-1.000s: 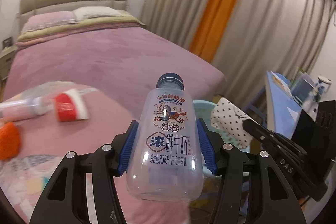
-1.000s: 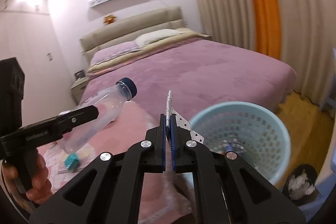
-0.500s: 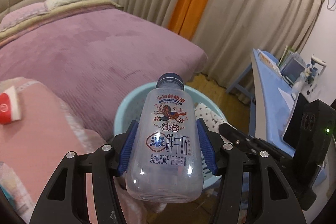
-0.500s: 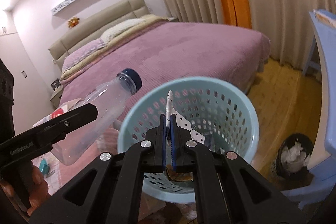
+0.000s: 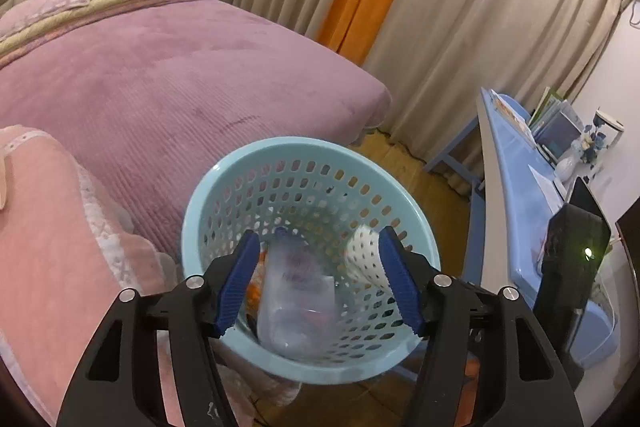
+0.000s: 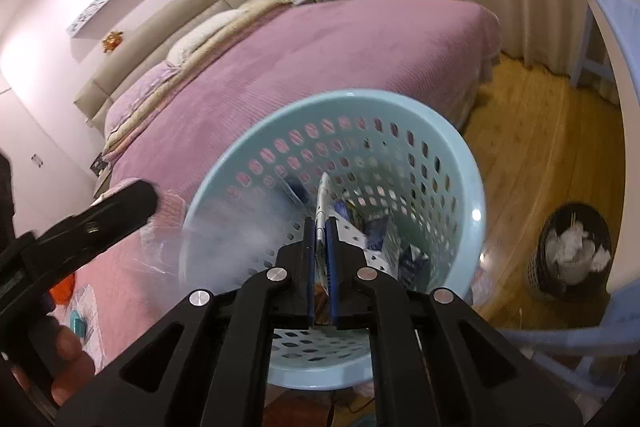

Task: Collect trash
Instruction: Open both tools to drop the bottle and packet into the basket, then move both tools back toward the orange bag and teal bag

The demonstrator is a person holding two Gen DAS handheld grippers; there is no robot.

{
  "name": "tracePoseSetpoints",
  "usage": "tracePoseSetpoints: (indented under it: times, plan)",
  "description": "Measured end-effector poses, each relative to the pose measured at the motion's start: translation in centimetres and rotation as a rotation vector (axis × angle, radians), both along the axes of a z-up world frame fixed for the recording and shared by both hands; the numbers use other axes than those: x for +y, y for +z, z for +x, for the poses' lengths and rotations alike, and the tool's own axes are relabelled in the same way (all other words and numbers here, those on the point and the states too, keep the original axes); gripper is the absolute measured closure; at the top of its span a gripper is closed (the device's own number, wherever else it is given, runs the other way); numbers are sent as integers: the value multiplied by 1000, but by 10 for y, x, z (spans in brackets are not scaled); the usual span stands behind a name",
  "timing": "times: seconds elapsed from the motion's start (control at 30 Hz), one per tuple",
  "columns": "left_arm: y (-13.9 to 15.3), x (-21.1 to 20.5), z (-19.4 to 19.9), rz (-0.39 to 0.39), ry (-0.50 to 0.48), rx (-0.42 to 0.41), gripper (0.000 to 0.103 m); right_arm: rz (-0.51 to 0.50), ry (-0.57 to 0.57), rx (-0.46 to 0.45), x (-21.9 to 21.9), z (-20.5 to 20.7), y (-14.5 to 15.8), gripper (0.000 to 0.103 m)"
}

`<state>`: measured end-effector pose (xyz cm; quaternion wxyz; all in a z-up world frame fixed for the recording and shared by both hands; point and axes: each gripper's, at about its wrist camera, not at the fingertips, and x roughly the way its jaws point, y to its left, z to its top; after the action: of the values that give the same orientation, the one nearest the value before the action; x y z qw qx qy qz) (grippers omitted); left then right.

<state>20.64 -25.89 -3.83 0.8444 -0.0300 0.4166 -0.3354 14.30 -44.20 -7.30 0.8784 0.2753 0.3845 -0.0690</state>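
Observation:
A light blue perforated basket [image 5: 200, 211] stands beside the bed, also in the right wrist view [image 6: 472, 195]. My left gripper [image 5: 316, 263] is open above its rim. The clear milk bottle [image 5: 296, 299] is blurred, loose between the jaws and dropping into the basket; it shows as a blurred streak in the right wrist view [image 6: 236, 231]. My right gripper [image 6: 320, 239] is shut on a thin white dotted wrapper [image 6: 322, 199] over the basket; the wrapper also shows in the left wrist view [image 5: 362, 255]. Other trash [image 6: 376, 227] lies inside.
The purple bed [image 5: 160, 83] lies left and behind the basket, with a pink blanket [image 5: 52, 247] at its near corner. A blue desk [image 5: 516, 163] with books stands right. A small black bin [image 6: 572, 251] with white paper sits on the wooden floor.
Both grippers moved over the basket and tilted down. My left gripper opened and let go of the milk bottle, which now falls into the basket. The right gripper still holds the wrapper.

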Motion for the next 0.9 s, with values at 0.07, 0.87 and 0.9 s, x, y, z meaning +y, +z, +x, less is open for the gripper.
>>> tracePoseSetpoints:
  times: [0.07, 0.87, 0.9]
  plan:
    - [1, 5, -3, -5, 5, -1, 41, 18, -8, -2, -3, -2, -2, 99]
    - [61, 119, -71, -133, 92, -155, 21, 36, 138, -128, 68, -15, 48, 98]
    - [63, 124, -74, -139, 104, -161, 21, 34, 145, -129, 73, -15, 50, 98]
